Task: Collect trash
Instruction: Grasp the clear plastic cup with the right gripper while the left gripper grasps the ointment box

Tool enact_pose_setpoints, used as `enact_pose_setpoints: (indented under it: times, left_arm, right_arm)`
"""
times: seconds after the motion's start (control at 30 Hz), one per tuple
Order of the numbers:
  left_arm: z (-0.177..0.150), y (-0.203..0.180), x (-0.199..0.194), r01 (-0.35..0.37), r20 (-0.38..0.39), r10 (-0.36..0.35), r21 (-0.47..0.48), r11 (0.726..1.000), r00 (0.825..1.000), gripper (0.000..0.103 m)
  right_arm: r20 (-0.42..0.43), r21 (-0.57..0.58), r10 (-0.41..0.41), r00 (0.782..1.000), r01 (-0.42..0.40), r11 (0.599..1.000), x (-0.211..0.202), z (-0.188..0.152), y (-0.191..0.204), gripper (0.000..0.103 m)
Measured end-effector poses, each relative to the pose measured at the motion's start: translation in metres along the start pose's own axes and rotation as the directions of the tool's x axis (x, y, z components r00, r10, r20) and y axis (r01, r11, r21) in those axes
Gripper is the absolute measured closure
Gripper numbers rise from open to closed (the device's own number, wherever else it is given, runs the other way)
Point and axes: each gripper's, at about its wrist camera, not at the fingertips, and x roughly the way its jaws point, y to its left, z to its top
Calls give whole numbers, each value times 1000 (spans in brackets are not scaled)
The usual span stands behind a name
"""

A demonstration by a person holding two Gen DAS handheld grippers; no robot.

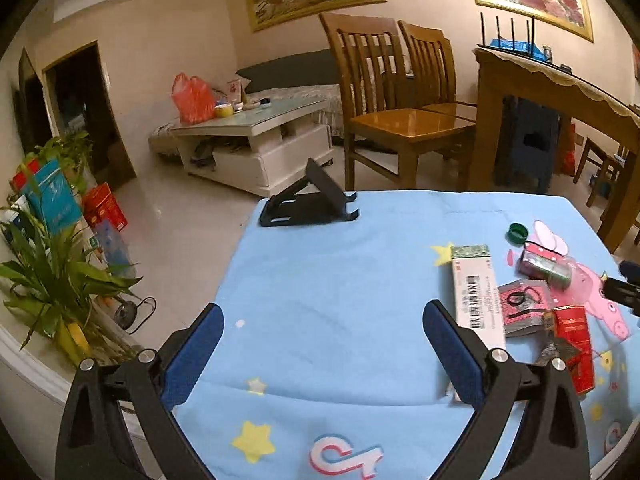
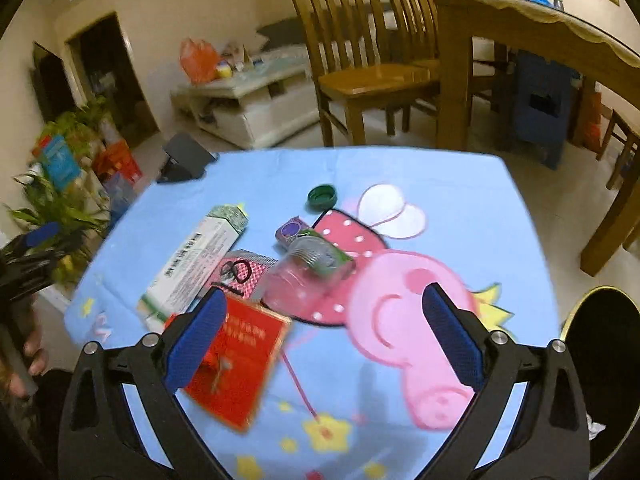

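Observation:
Trash lies on the blue cartoon tablecloth (image 1: pixel 340 288). A white and green carton (image 1: pixel 476 292) (image 2: pixel 192 260), a pink patterned card (image 1: pixel 524 308) (image 2: pixel 244 272), a red packet (image 1: pixel 572 344) (image 2: pixel 240 364), a crushed clear bottle with green label (image 1: pixel 548 268) (image 2: pixel 308 272) and a green cap (image 1: pixel 519 234) (image 2: pixel 322 196) sit together. My left gripper (image 1: pixel 322 326) is open and empty, left of the carton. My right gripper (image 2: pixel 322 312) is open and empty; its left finger overlaps the red packet in the right wrist view.
A black phone stand (image 1: pixel 308 200) (image 2: pixel 184 160) stands at the table's far left corner. Wooden chairs (image 1: pixel 384 92) and a wooden dining table (image 1: pixel 560 92) are beyond. Potted plants and boxes (image 1: pixel 52 240) line the left. A dark round bin (image 2: pixel 604 360) sits at right.

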Motion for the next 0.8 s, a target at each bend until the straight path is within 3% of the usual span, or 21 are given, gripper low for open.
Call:
enact_pose_setpoints:
  times: [0.07,0.13,0.2,0.23,0.27,0.37,0.43,0.53,0.67,0.8]
  left_arm:
    - [-3,-2,2,27,-4,-27,7,1000,1000,7]
    - [-9,-6,6,46,-16,-46,18,999,999,7]
    - [-14,-9,12,64,-32,-64,28,998,997,7]
    - [-15,-11,16,87,-46,-86,29,996,995,7]
    - [-14,-12,20,108,-53,-106,27,994,993,7]
    - [-8,-18,26,184,-74,-182,15,983,980,7]
    - [-2,-27,32,234,-96,-232,10,972,968,7]
    - [11,-48,51,320,-166,-319,-26,947,933,7]
    - [31,-82,82,352,-245,-353,-46,935,903,7]
    - [36,-111,119,331,-341,-330,-57,942,880,12]
  right_arm:
    - [-15,33,6,1000,-6,999,14,5,5,7]
    - [-31,13,-59,998,59,998,28,10,15,13]
    - [-67,-1,-114,991,114,993,41,9,17,34]
    - [-94,6,-114,989,115,993,47,7,15,59]
    - [-103,19,-105,989,107,994,49,6,12,62]
    - [-80,71,-36,996,41,997,32,6,1,64]
    - [-17,101,-11,1000,13,995,8,11,-10,64]
    - [34,153,9,999,-14,988,-17,11,-33,65]
    - [52,212,24,998,-34,977,-30,9,-56,64]
    - [63,209,11,998,-24,978,-37,11,-65,64]
